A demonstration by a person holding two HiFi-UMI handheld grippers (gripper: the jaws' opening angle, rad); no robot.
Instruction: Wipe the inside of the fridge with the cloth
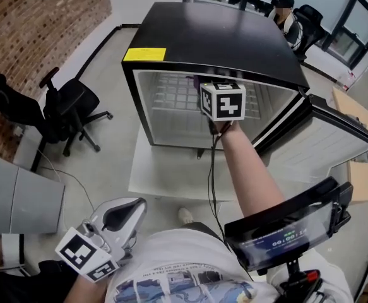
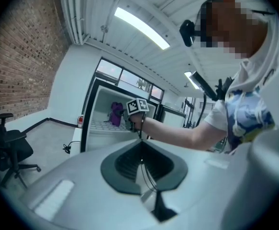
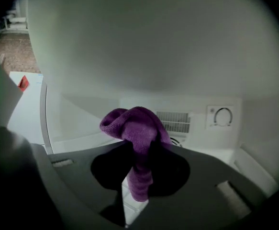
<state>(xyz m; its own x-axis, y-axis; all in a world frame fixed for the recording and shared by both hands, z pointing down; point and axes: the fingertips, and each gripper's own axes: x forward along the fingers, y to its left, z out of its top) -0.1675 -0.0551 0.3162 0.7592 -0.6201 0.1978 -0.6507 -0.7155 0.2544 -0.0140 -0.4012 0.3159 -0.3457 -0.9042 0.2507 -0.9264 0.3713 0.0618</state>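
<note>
Low at the left, the left gripper [image 1: 124, 212] hangs by the person's shirt [image 1: 171, 276], jaws closed on nothing. Further right, the right gripper [image 3: 138, 181] reaches into the open fridge [image 1: 215, 40], clamping the purple cloth [image 3: 140, 138], which seems clear of the back wall [image 3: 192, 104].

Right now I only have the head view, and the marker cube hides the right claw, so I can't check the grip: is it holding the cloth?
Observer: Yes. The right gripper view shows the right claw shut on a purple cloth.
Operator: What's ahead of it?
Observer: The back wall of the fridge, with a round dial and a vent grille.
Operator: And the left claw?
Observer: The left claw is shut with nothing between its jaws, and points toward the open fridge.
</note>
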